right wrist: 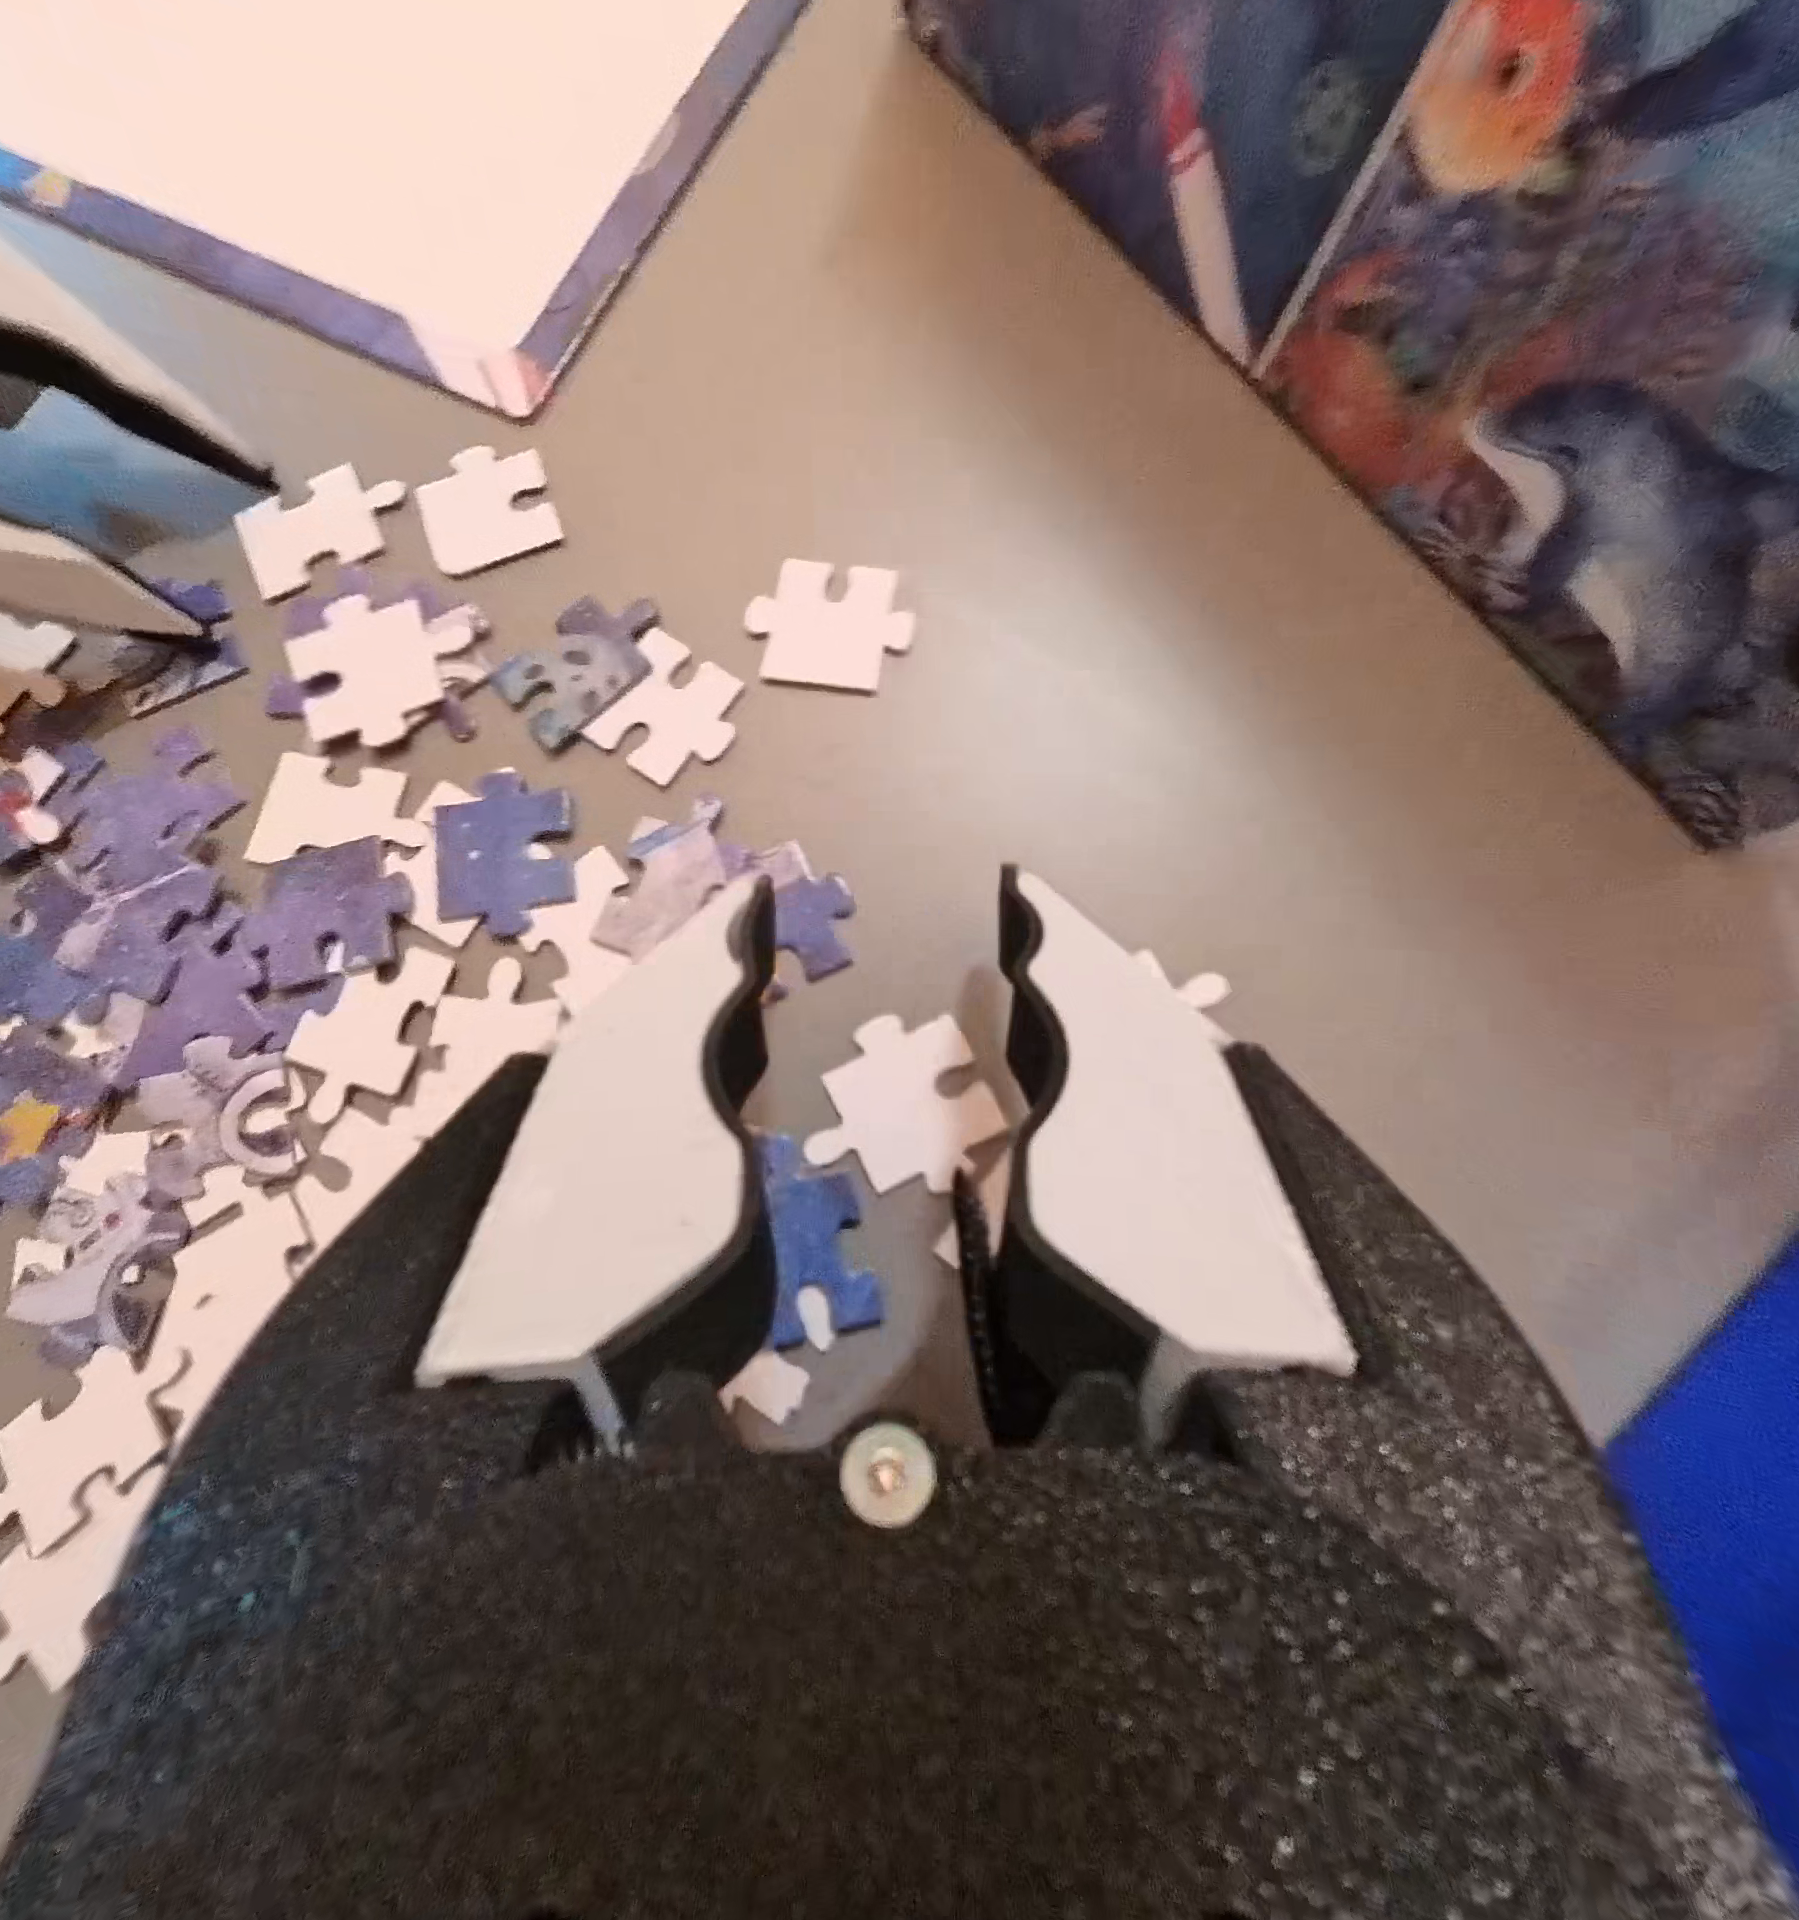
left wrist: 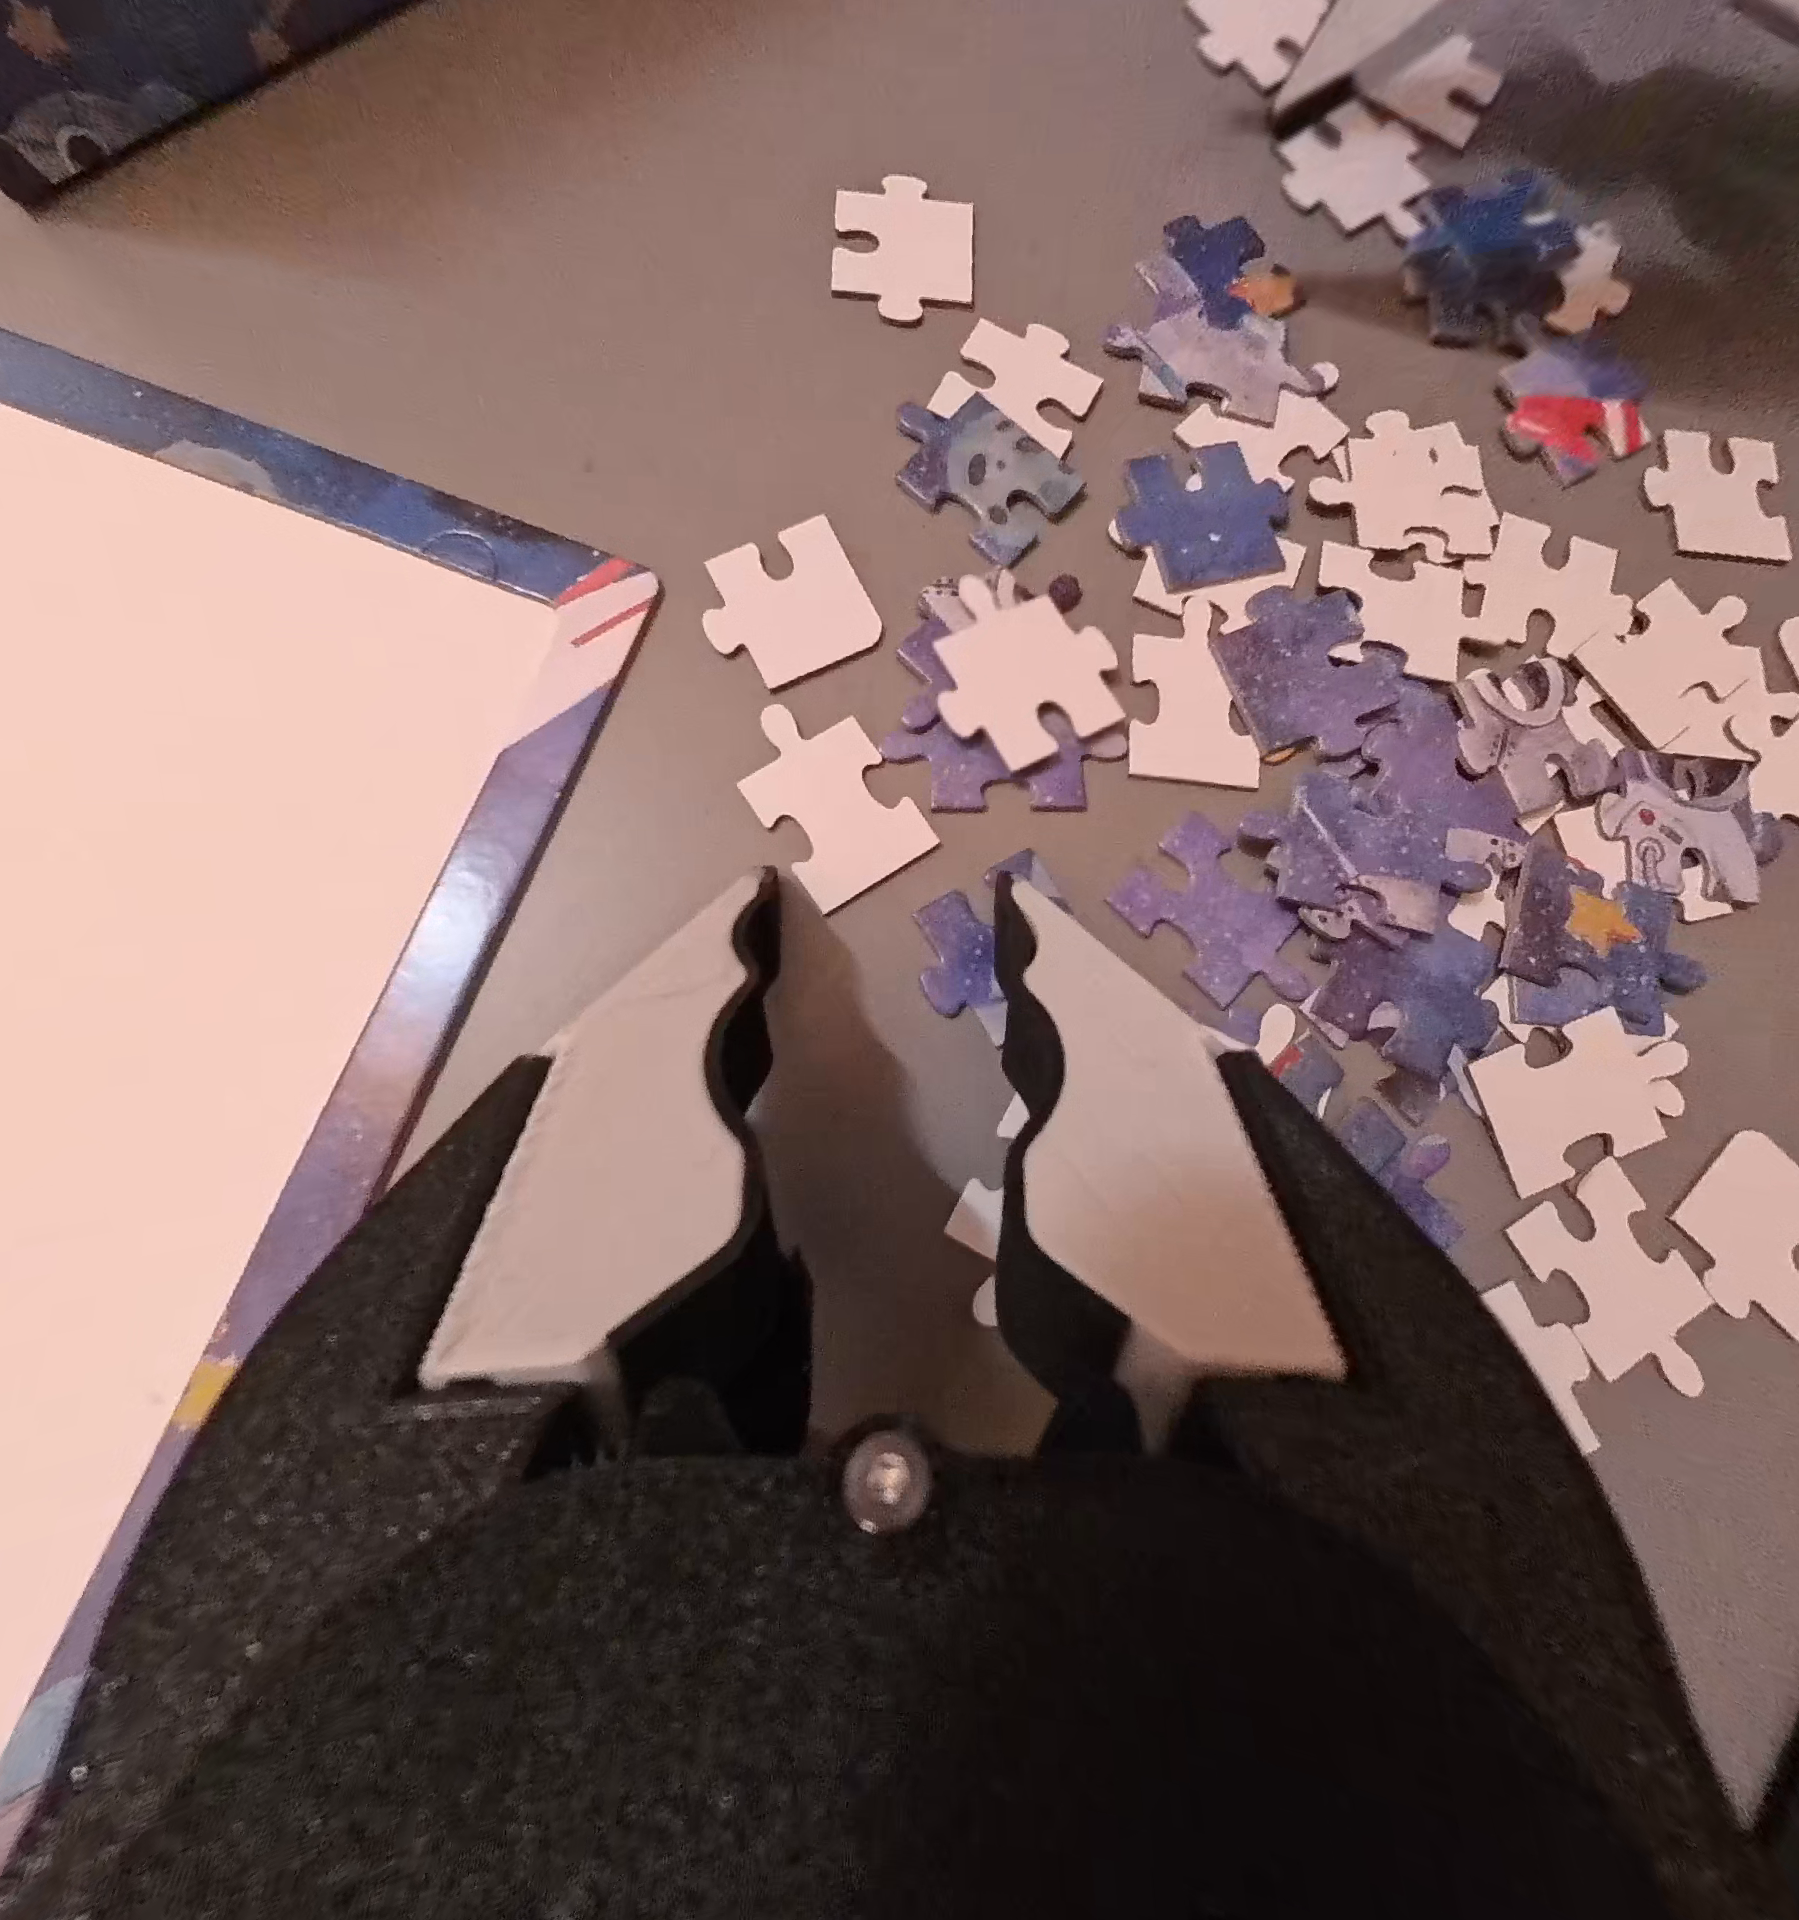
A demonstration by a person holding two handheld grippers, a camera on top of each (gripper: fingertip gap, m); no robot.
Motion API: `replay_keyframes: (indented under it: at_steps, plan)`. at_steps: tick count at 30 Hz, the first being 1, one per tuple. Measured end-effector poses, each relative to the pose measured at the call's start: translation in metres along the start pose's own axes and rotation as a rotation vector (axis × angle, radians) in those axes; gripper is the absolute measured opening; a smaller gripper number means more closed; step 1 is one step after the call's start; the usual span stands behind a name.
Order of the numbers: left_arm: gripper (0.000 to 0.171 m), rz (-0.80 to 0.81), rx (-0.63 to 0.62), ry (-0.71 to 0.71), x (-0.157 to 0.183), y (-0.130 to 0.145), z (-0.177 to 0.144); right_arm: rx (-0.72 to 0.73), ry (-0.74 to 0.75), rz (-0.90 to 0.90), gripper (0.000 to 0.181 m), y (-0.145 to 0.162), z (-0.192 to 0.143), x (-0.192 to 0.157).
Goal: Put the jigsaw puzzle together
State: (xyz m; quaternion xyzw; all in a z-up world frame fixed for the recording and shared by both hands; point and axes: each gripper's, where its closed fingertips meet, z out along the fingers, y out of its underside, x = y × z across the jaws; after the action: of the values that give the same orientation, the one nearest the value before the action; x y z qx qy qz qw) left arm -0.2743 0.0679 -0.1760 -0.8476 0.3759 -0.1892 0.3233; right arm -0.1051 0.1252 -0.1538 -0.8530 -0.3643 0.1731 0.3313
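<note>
The puzzle frame [left wrist: 521, 831], a white board with a blue picture border, lies on the grey table at the left; it also shows in the right wrist view [right wrist: 583, 312]. Several loose puzzle pieces [left wrist: 1290, 675] lie in a heap to its right, some picture side up in blue and purple, some white back up. My left gripper [left wrist: 887, 894] is open and empty, above the table between the frame's corner and the heap. My right gripper [right wrist: 890, 894] is open and empty over the heap's edge, with a white piece [right wrist: 910, 1101] and a blue piece [right wrist: 812, 1247] lying on the table between its fingers.
The puzzle box [right wrist: 1549, 468], with a blue picture, stands at the right of the right wrist view; a box corner [left wrist: 95, 94] shows at the top left of the left wrist view. The left gripper's fingers [right wrist: 74, 499] enter at the left edge. A blue surface [right wrist: 1768, 1455] is at the lower right.
</note>
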Motion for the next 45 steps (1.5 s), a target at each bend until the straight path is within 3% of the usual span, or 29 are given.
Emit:
replay_keyframes:
  at_steps: [3,7,8,9,10,12,16,20,21,23,26,27,29,33,45]
  plan:
    - [0.040,-0.003,0.003,0.009,-0.001,0.002,-0.002,0.016,0.170,0.124,0.046,0.013,-0.011,0.033]
    - [0.041,-0.030,0.010,0.040,-0.001,0.001,-0.003,-0.003,0.166,0.211,0.053,0.037,-0.007,0.033]
    - [0.043,-0.032,0.013,0.050,0.001,0.000,-0.002,0.027,0.127,0.209,0.045,0.032,-0.004,0.025]
    - [0.044,-0.027,0.014,0.057,0.003,-0.001,-0.001,0.025,0.009,0.209,0.030,0.027,0.001,0.003]
    - [0.044,-0.018,0.014,0.072,0.007,-0.001,-0.001,0.020,-0.136,0.203,0.030,0.021,0.006,-0.025]
    - [0.046,0.025,0.018,0.107,0.015,-0.001,-0.006,-0.007,-0.327,0.148,0.045,0.014,0.009,-0.070]
    - [0.047,0.140,0.128,0.225,0.031,-0.001,-0.057,0.113,-0.442,-0.096,0.052,0.005,-0.032,-0.111]
    - [0.064,0.259,-0.002,0.334,0.046,0.058,-0.083,0.042,-0.372,-0.312,0.086,0.068,-0.047,-0.109]
    - [0.065,0.253,-0.027,0.362,0.049,0.069,-0.085,-0.016,-0.339,-0.323,0.084,0.086,-0.046,-0.105]
    - [0.070,0.241,-0.070,0.368,0.044,0.087,-0.087,0.013,-0.294,-0.305,0.084,0.093,-0.058,-0.103]
    - [0.061,0.230,-0.064,0.342,0.033,0.091,-0.090,0.006,-0.183,-0.248,0.074,0.109,-0.079,-0.079]
    - [0.054,0.237,-0.056,0.328,0.031,0.090,-0.088,0.004,-0.161,-0.241,0.063,0.115,-0.082,-0.073]
    - [0.052,0.263,-0.033,0.320,0.034,0.083,-0.080,0.008,-0.153,-0.212,0.063,0.123,-0.081,-0.066]
    - [0.047,0.308,-0.014,0.302,0.042,0.064,-0.058,0.020,-0.182,-0.231,0.057,0.110,-0.068,-0.065]
    - [0.049,0.370,0.009,0.348,0.097,0.013,-0.003,0.017,-0.396,-0.440,0.064,0.051,-0.007,-0.130]
